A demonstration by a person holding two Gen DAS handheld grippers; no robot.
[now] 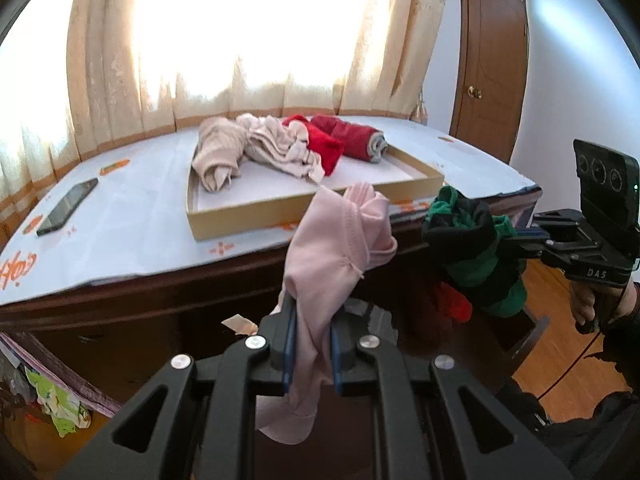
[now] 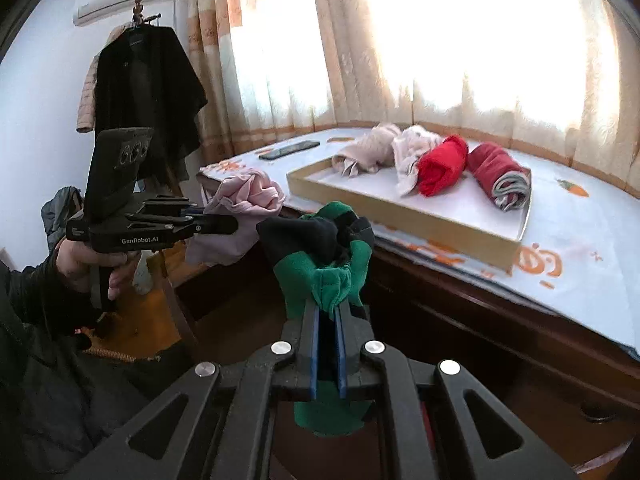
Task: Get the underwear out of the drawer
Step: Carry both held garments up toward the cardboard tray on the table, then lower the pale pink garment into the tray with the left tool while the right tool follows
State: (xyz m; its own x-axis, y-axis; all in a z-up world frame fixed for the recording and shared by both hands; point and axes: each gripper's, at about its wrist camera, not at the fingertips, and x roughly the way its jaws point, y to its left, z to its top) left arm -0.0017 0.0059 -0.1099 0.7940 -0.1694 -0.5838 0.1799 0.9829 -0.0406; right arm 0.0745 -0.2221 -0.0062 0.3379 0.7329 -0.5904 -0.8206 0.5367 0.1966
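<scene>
Two tongs-held underwear rolls (pink [image 1: 336, 248], green-black [image 2: 324, 256]) before the desk edge [image 1: 160, 280].

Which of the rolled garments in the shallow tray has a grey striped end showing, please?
The dark red roll, at the tray's right end in the right wrist view. The bright red roll beside it and the two beige bundles show none.

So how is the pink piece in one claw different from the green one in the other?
The pink underwear is one pale colour; the green and black underwear is two-toned and dark. The pink one hangs long and loose from the left gripper; the green one sits bunched in the right gripper. Both are clamped, held off the desk.
</scene>
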